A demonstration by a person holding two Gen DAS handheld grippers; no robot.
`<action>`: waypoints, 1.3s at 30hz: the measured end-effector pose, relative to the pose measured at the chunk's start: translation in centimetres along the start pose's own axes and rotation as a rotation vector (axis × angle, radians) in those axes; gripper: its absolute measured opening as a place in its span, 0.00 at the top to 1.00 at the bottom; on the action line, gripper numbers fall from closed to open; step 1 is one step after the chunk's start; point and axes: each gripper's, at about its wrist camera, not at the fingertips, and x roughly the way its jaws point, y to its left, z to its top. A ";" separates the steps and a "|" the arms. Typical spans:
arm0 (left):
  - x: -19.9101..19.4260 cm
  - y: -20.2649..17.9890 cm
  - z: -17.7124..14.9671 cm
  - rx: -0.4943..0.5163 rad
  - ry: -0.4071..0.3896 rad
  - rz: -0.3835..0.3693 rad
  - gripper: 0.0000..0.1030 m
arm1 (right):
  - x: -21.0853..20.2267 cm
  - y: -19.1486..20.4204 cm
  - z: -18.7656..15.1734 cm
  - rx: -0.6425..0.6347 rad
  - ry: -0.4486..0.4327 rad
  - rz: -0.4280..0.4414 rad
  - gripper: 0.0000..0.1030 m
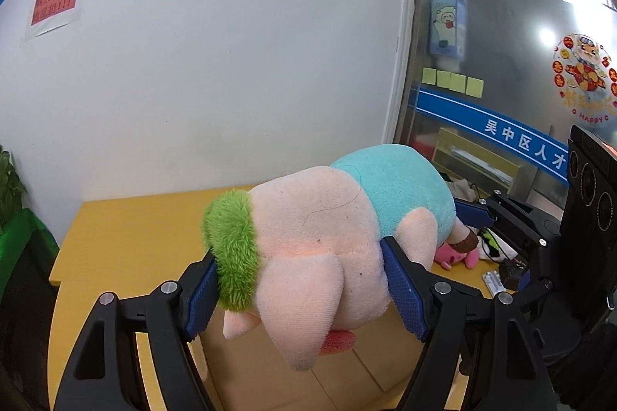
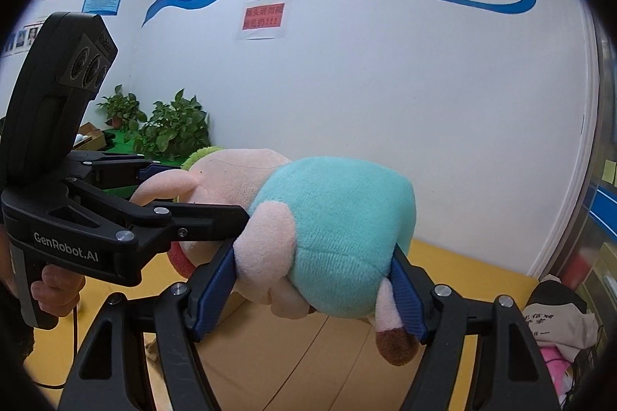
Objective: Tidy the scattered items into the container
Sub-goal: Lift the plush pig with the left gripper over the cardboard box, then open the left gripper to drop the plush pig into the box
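Note:
A plush pig (image 1: 320, 237) with a pink head, green hair tuft and turquoise body hangs in the air between both grippers. My left gripper (image 1: 300, 279) is shut on its pink head, with the blue pads pressing on both sides. My right gripper (image 2: 316, 279) is shut on its turquoise body (image 2: 339, 218). A brown cardboard box (image 1: 347, 368) lies under the pig; it also shows in the right wrist view (image 2: 300, 353). The right gripper shows at the right edge of the left wrist view (image 1: 478, 214), and the left gripper shows at the left of the right wrist view (image 2: 185, 202).
A yellow table (image 1: 127, 237) stands against the white wall. A small pink plush (image 1: 455, 256), a black-and-white item and small devices lie at its right end. A bag (image 2: 559, 322) lies at the right. Potted plants (image 2: 169, 129) stand at the far left. A glass door stands at the right.

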 end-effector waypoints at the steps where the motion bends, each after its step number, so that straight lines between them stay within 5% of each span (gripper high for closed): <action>1: 1.0 0.8 0.4 0.000 0.005 0.001 0.22 | 0.9 -0.4 0.3 0.006 0.004 -0.001 0.29; 8: 9.4 7.1 0.2 -0.055 0.083 -0.004 0.23 | 9.0 -2.4 -0.2 0.047 0.050 0.008 0.30; 19: 21.0 13.0 -7.9 -0.148 0.311 0.011 0.23 | 20.6 -3.3 -8.9 0.173 0.223 0.065 0.31; 26: 25.6 13.2 -10.4 -0.146 0.435 0.055 0.23 | 25.5 -3.6 -13.1 0.247 0.337 0.080 0.31; 32: 26.8 13.8 -11.8 -0.153 0.491 0.105 0.11 | 27.4 -2.7 -15.5 0.244 0.430 0.050 0.15; 39: 20.2 13.9 -8.8 -0.164 0.351 0.136 0.10 | 24.5 -2.4 -14.4 0.173 0.424 0.050 0.12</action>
